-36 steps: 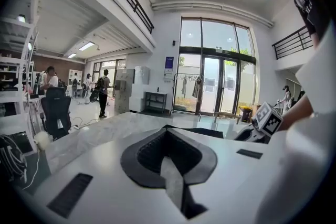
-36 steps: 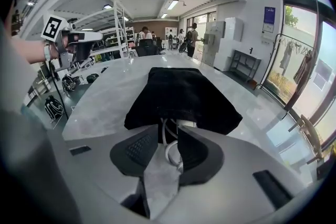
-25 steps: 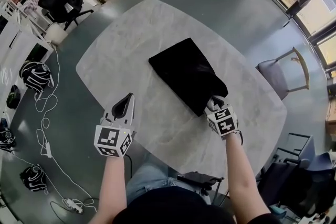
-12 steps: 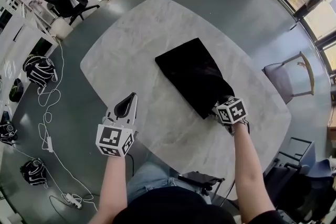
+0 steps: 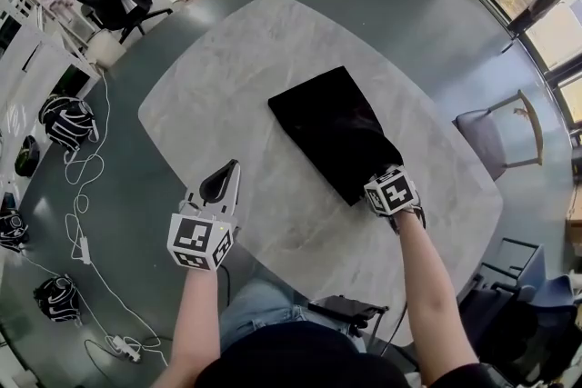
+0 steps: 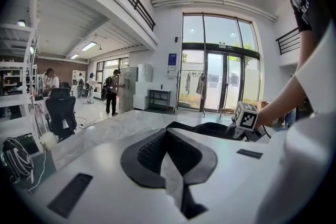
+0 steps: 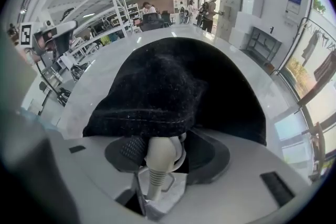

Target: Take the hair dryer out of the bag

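2 shut: L gripper (image 6: 167,132) empty; R gripper (image 7: 163,145) on hair dryer (image 7: 158,159), prob. cord-end out of bag (image 7: 173,81).

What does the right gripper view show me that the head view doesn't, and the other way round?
Right gripper view only: the right gripper has its jaws closed on the cream handle end of the hair dryer. The handle end, with its ribbed cord collar, pokes out from under the mouth of the black bag.
Head view only: the whole bag lies on the marble table. The left gripper is at the table's near edge, apart from the bag, jaws together.
Both: the bag on the table, with the right gripper at its near end.
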The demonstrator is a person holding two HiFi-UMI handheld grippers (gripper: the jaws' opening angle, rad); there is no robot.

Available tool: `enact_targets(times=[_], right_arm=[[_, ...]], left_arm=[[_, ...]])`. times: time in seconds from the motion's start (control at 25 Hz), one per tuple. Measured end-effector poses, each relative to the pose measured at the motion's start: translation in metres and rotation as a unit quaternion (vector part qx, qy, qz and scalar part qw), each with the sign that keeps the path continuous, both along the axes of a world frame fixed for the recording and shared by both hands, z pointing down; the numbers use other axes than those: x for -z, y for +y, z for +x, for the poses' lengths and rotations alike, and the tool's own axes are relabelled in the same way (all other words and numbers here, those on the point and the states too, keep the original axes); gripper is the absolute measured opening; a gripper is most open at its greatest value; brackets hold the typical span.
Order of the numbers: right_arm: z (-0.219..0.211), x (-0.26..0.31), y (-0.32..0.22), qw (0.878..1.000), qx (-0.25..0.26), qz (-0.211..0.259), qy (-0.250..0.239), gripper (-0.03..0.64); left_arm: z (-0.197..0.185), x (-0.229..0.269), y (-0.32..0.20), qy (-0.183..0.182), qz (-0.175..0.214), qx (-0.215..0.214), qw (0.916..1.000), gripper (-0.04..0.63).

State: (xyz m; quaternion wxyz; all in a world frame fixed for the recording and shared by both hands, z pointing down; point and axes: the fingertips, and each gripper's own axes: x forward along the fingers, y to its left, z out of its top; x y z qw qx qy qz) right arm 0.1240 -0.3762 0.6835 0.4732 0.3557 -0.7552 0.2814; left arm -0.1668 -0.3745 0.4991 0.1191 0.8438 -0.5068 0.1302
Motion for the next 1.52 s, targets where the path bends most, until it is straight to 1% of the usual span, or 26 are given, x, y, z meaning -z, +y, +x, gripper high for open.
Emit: enact_targets(times=[0.04, 0.12, 0.2, 0.4, 0.56, 0.76, 0.92, 1.12, 1.36, 1.52], right_arm=[[0.000, 0.001, 0.000, 1.000, -0.015, 0.004, -0.002, 0.212], [-0.001, 0.005, 0.002, 0.999, -0.046, 0.008, -0.026, 0.199], [-0.003, 0.009, 0.007, 0.997, -0.063, 0.009, -0.042, 0.198], [0.004, 0.023, 0.024, 0.997, -0.064, 0.000, -0.035, 0.198], [0.020, 0.033, 0.038, 0.996, -0.084, -0.010, -0.039, 0.198], [0.035, 0.048, 0.054, 0.993, -0.108, -0.005, -0.048, 0.198], [0.047, 0.064, 0.066, 0.991, -0.119, 0.016, -0.051, 0.198], [0.055, 0.097, 0.068, 0.984, -0.141, 0.060, -0.085, 0.198], [0.052, 0.134, 0.067, 0.984, -0.118, 0.109, -0.073, 0.198], [0.050, 0.152, 0.076, 0.981, -0.114, 0.129, -0.086, 0.198]], left_arm=[[0.001, 0.001, 0.000, 0.001, 0.001, -0.001, 1.0000, 0.011], [0.004, 0.002, 0.000, 0.002, 0.003, -0.005, 1.0000, 0.011], [0.007, 0.005, -0.001, 0.003, 0.006, -0.011, 0.9999, 0.011], [0.012, 0.012, 0.001, 0.004, 0.013, -0.020, 0.9997, 0.011], [0.019, 0.017, 0.002, 0.006, 0.021, -0.028, 0.9994, 0.011], [0.022, 0.027, 0.002, 0.010, 0.032, -0.034, 0.9989, 0.011], [0.026, 0.031, 0.004, 0.014, 0.039, -0.036, 0.9985, 0.011], [0.039, 0.034, 0.009, 0.018, 0.044, -0.045, 0.9979, 0.011], [0.053, 0.037, 0.018, 0.023, 0.048, -0.056, 0.9970, 0.011], [0.063, 0.045, 0.020, 0.026, 0.057, -0.063, 0.9960, 0.011]])
